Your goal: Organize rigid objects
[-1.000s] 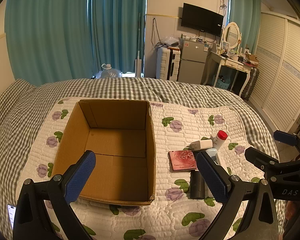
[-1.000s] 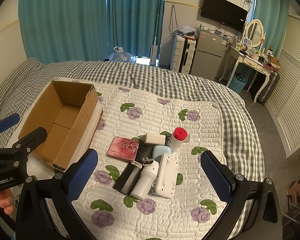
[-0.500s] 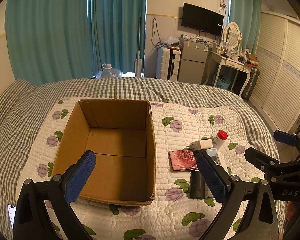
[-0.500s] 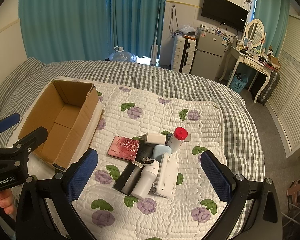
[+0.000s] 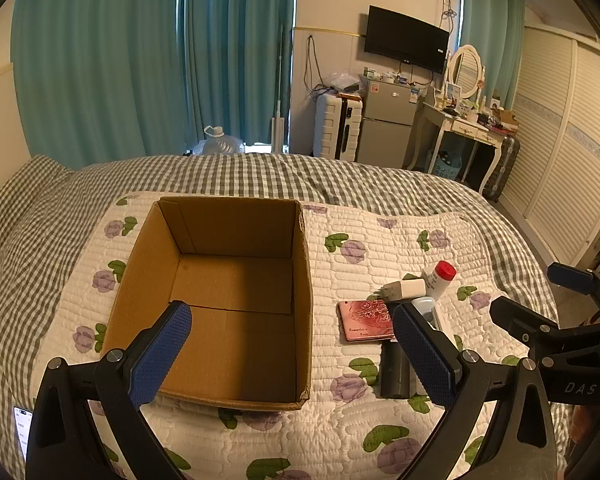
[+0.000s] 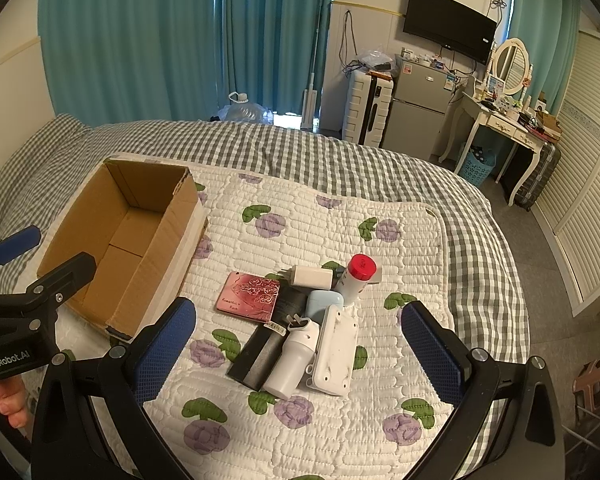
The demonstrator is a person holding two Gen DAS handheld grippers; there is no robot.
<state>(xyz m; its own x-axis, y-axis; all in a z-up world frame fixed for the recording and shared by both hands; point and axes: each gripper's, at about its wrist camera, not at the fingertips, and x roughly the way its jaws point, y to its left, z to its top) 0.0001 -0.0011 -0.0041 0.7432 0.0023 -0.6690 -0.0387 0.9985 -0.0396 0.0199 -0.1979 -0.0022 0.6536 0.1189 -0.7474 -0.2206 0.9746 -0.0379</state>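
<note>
Nothing's moved: both my grippers hang wide and empty, right gripper (image 6: 296, 344) nearer, white bottle (image 6: 294, 356) lengthwise dead ahead.

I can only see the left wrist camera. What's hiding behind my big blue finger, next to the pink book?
Observer: A white bottle lies on its side there, partly over the black object.
Operator: Is anything on the other side of it?
Observer: Yes, a white flat device lies right beside the bottle, touching it.
Operator: Is the right gripper holding something?
Observer: No, the right gripper is open and empty, above that pile.
</note>
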